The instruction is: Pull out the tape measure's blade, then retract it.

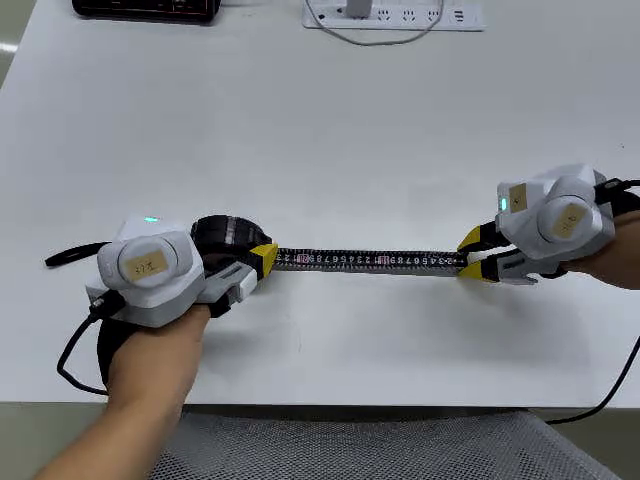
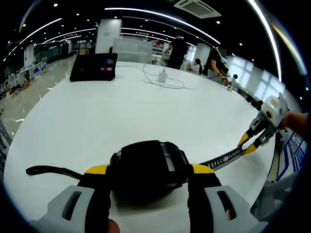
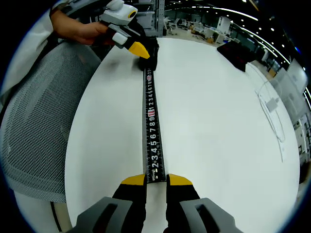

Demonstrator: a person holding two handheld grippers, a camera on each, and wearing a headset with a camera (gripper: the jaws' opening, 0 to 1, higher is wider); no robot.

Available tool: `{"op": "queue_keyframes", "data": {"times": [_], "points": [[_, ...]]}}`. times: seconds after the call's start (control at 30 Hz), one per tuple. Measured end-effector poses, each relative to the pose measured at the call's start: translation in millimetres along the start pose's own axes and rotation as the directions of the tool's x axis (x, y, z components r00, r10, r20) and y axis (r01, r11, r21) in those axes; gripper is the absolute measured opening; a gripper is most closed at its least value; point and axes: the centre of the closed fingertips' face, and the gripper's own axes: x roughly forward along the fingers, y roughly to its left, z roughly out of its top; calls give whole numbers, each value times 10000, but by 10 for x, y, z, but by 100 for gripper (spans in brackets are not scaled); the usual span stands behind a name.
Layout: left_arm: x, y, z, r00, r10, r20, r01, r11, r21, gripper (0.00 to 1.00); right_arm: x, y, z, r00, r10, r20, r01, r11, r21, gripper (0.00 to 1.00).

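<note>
The black tape measure case [image 1: 228, 236] [image 2: 148, 165] lies on the white table near the front left, and my left gripper [image 1: 250, 265] [image 2: 150, 172] is shut on it, one yellow-tipped jaw on each side. Its black blade [image 1: 370, 261] [image 3: 152, 131] runs out flat along the table to the right. My right gripper [image 1: 472, 256] [image 3: 156, 180] is shut on the blade's end [image 3: 155, 174]. The case [image 3: 149, 53] and the left gripper [image 3: 129, 39] also appear far off in the right gripper view. A black wrist strap [image 1: 72, 256] [image 2: 48, 171] trails left from the case.
A white power strip [image 1: 395, 14] with a cable lies at the table's far edge, and a black device [image 1: 146, 8] sits at the far left. A grey mesh chair [image 1: 350, 445] stands below the near table edge. People stand in the background [image 2: 177, 48].
</note>
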Motion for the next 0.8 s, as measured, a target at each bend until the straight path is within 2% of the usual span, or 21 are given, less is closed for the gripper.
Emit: {"op": "queue_keyframes", "data": {"times": [0.8], "points": [[10, 12, 1, 10000, 43, 21, -43, 9999, -147, 60, 4, 2, 2, 10000, 49, 48, -50, 9999, 134, 11]]}}
